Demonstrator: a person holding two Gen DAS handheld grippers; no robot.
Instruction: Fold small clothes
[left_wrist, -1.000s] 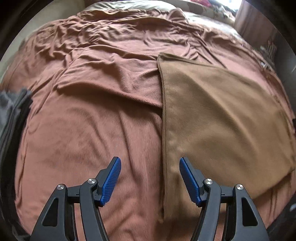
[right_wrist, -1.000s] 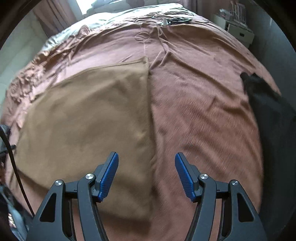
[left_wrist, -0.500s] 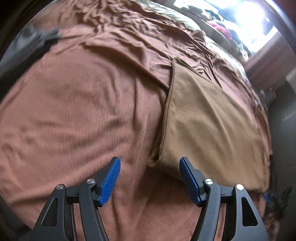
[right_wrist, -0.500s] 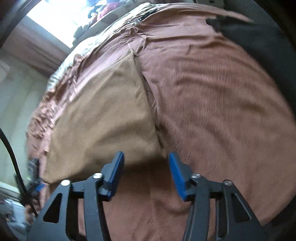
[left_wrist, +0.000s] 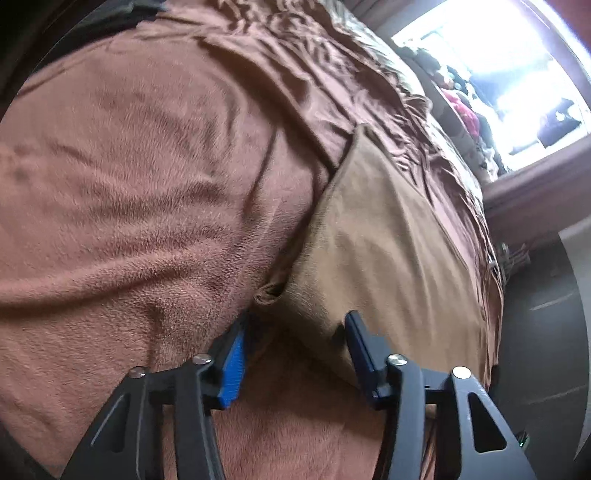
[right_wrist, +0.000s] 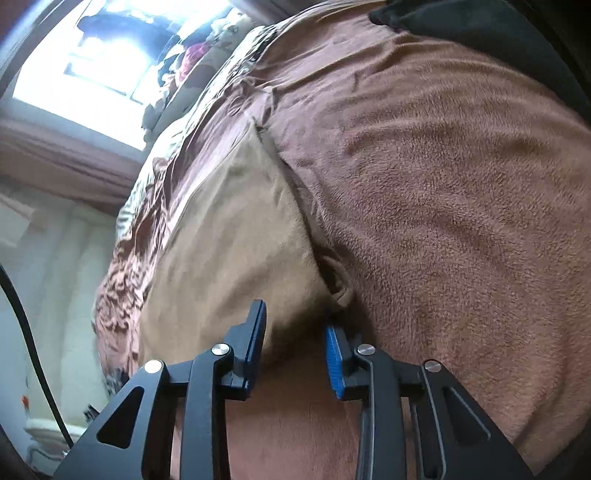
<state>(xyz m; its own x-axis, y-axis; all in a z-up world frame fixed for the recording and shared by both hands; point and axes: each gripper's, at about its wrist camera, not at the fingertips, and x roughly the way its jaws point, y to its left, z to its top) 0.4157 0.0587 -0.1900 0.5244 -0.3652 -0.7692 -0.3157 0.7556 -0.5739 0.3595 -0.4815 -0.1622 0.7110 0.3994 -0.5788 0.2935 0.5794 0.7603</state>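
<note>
A tan cloth (left_wrist: 388, 236) lies flat on a reddish-brown fleece blanket (left_wrist: 147, 184) that covers a bed. My left gripper (left_wrist: 297, 321) is low over the cloth's near left corner. Its jaws are closing, the curled corner lies between them, and the pads do not press on it. In the right wrist view the same tan cloth (right_wrist: 236, 240) runs up to the left on the blanket (right_wrist: 443, 221). My right gripper (right_wrist: 295, 319) straddles the near right corner. Its jaws are closing too, with a gap still showing and cloth between them.
A dark garment (left_wrist: 110, 14) lies at the far left of the bed and another dark garment (right_wrist: 480, 33) at the far right. A bright window with clutter on its sill (left_wrist: 498, 74) is beyond the bed. A black cable (right_wrist: 29, 332) hangs at the left.
Both grippers have rolled and sunk towards the near corners of the tan cloth. Their jaws have narrowed, the right pair more, and each now has a corner between its fingers.
</note>
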